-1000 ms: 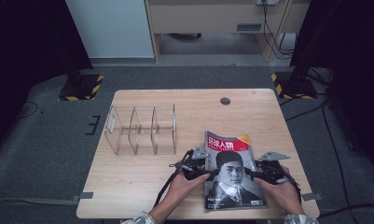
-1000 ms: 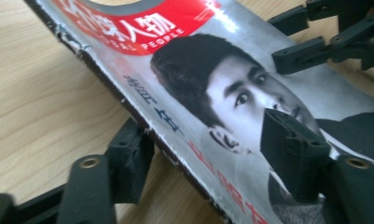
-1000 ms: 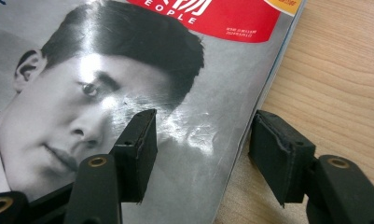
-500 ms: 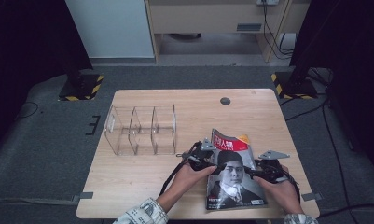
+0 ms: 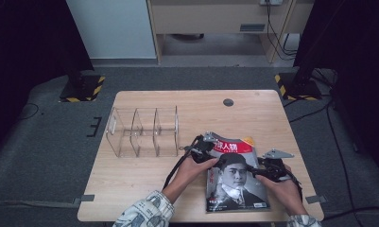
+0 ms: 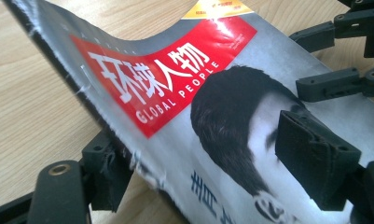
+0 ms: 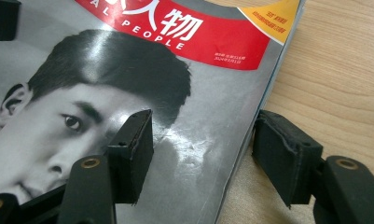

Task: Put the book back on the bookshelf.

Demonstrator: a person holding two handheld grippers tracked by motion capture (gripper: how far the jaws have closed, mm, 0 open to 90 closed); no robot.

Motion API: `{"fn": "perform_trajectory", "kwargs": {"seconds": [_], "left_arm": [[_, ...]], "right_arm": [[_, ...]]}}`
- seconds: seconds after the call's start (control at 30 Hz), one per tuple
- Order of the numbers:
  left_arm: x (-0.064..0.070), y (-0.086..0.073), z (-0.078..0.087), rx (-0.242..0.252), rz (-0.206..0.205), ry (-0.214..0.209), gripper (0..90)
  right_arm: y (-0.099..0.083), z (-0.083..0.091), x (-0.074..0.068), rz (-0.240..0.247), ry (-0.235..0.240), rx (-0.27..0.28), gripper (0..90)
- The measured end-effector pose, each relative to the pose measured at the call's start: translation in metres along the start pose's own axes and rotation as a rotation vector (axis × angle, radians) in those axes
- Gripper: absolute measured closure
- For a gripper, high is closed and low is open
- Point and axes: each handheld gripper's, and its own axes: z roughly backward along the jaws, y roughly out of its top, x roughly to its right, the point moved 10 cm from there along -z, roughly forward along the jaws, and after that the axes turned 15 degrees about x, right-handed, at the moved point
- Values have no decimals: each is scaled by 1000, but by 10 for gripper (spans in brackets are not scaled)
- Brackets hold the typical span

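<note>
Two pads of the left gripper (image 6: 208, 177) are straddling the glossy grey-and-red magazine's (image 5: 234, 172) raised spine edge; the right gripper (image 7: 212, 158) is gaping over its opposite edge near the tabletop's (image 5: 144, 175) front-right corner. Slick, curling pages risk slipping or tearing.

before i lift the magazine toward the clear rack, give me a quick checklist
1. Left gripper straddles the spine edge of the magazine, which is raised: ok.
2. Left jaws closed on it: cannot tell.
3. Right gripper has one jaw over the cover, one outside the edge; gap visible, no grip: not ok.
4. Clear rack upright, slots free: ok.
5. Table between magazine and rack free of obstacles: ok.
</note>
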Motion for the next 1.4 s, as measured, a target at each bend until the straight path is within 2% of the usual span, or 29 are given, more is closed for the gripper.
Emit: {"fn": "perform_trajectory", "kwargs": {"seconds": [0.13,0.2,0.37,0.53,0.63,0.73,0.87,1.17,1.3,1.4], "left_arm": [[-1,0,-7,1,-1,1,225],[-1,-1,-10,-17,-19,-1,235],[-5,2,-15,8,-33,20,351],[-7,8,-19,14,-2,-2,364],[-9,15,-21,13,-16,-2,371],[-8,21,-24,19,-25,-13,416],[-7,28,-27,30,-40,-40,434],[-7,31,-34,31,-34,-33,499],[-3,32,-38,23,-18,-60,541],[0,32,-40,-2,-47,-67,550]], "right_arm": [[0,0,0,8,3,-1,388],[0,0,0,15,5,-2,388],[-1,0,0,26,10,2,391],[-1,0,-1,27,12,2,392],[-1,0,0,27,14,8,401],[-1,0,0,26,16,15,412],[-1,0,0,29,15,16,413],[-1,0,-1,32,13,16,416],[-1,0,-1,32,15,16,422],[-1,0,0,37,17,19,427]]}}
